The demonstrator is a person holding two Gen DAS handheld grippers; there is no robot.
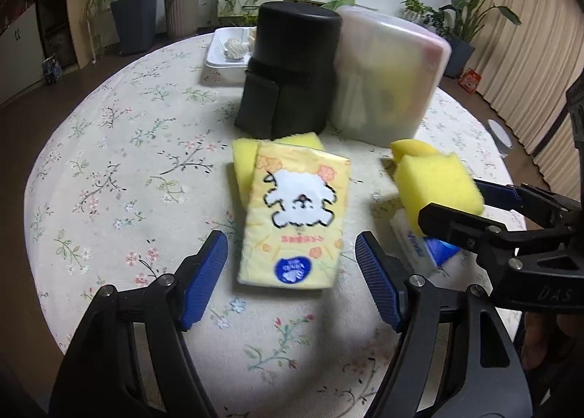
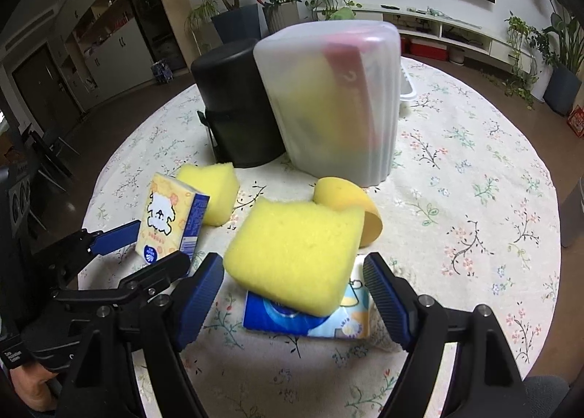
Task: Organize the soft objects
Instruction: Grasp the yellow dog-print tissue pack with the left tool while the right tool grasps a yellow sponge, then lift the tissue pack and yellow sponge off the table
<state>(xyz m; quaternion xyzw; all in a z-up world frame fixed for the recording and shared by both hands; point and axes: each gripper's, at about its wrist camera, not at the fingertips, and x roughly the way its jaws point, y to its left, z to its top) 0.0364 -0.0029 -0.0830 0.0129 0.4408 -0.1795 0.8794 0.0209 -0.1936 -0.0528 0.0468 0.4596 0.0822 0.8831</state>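
Observation:
A yellow tissue pack with a white dog print [image 1: 295, 221] lies on the floral tablecloth, propped on a yellow sponge [image 1: 244, 159]. My left gripper [image 1: 292, 272] is open with its blue pads on either side of the pack's near end. In the right wrist view, a second yellow sponge [image 2: 295, 254] rests on a blue and white tissue pack [image 2: 310, 319]. My right gripper [image 2: 294, 294] is open around them. The dog pack [image 2: 164, 224] and the first sponge [image 2: 215, 195] sit at the left there, and the second sponge [image 1: 438, 188] shows in the left view.
A black cylindrical case [image 1: 292, 71] and a translucent plastic bin [image 1: 387, 78] holding soft items stand at the back. A yellow curved piece [image 2: 350, 210] lies behind the second sponge. A white tray [image 1: 226, 57] is behind the case. The round table's edge [image 1: 43, 162] curves around.

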